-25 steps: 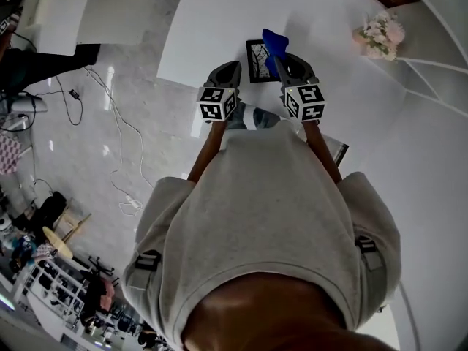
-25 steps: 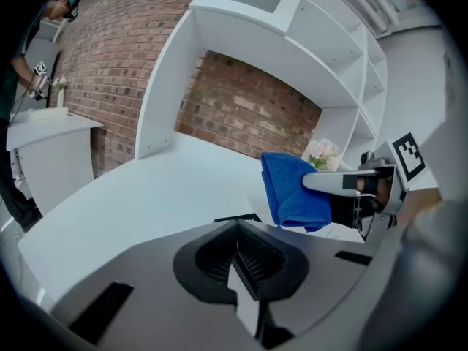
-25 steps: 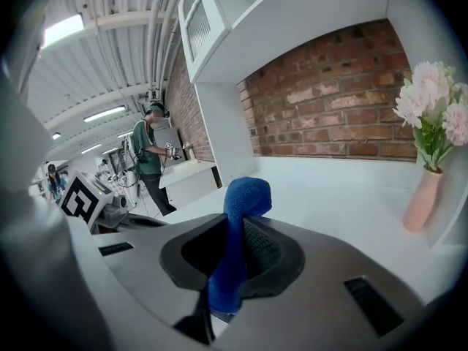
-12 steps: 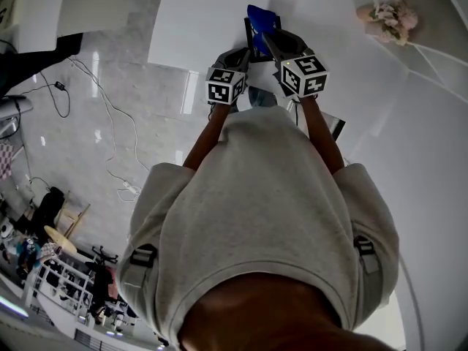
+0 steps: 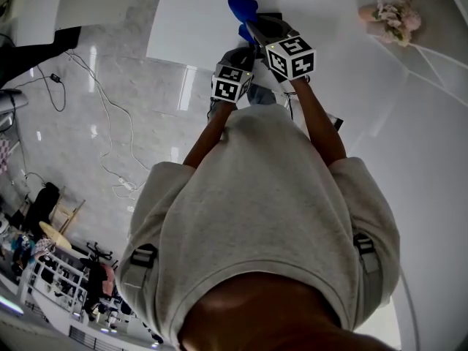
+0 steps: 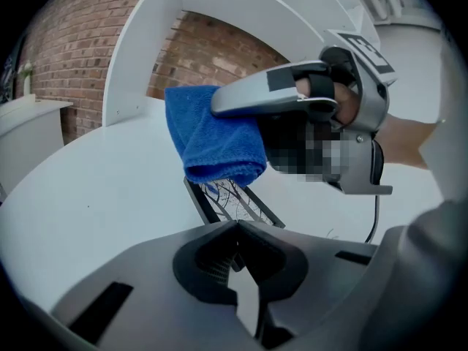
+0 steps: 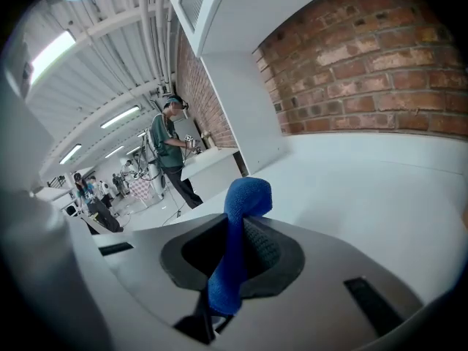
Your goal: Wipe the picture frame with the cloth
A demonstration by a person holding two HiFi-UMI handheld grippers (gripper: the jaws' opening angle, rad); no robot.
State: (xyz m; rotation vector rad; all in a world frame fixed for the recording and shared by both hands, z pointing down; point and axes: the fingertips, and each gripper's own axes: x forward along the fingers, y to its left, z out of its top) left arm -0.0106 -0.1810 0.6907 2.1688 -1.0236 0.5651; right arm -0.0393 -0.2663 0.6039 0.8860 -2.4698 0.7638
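The picture frame (image 6: 232, 199), black-edged with a tree drawing, is tilted above the white table (image 5: 197, 20). My left gripper (image 6: 235, 229) is shut on its near corner. In the head view the frame (image 5: 274, 16) is mostly hidden behind both grippers. My right gripper (image 7: 238, 225) is shut on the blue cloth (image 7: 241, 203), which sticks out past its jaws. From the left gripper view, the right gripper (image 6: 219, 107) holds the cloth (image 6: 216, 141) pressed on the frame's far end. In the head view the cloth (image 5: 241, 9) shows beyond the right gripper (image 5: 252, 26) and left gripper (image 5: 247, 50).
A pale pink flower bunch (image 5: 387, 14) lies on the table at the far right. A dark flat object (image 5: 336, 123) lies near my right elbow. Cables (image 5: 110, 123) trail over the shiny floor at the left. People (image 7: 172, 148) stand by a far counter.
Both grippers have moved farther out over the table. The cloth has slid leftward across the frame, which is now more hidden in the head view.
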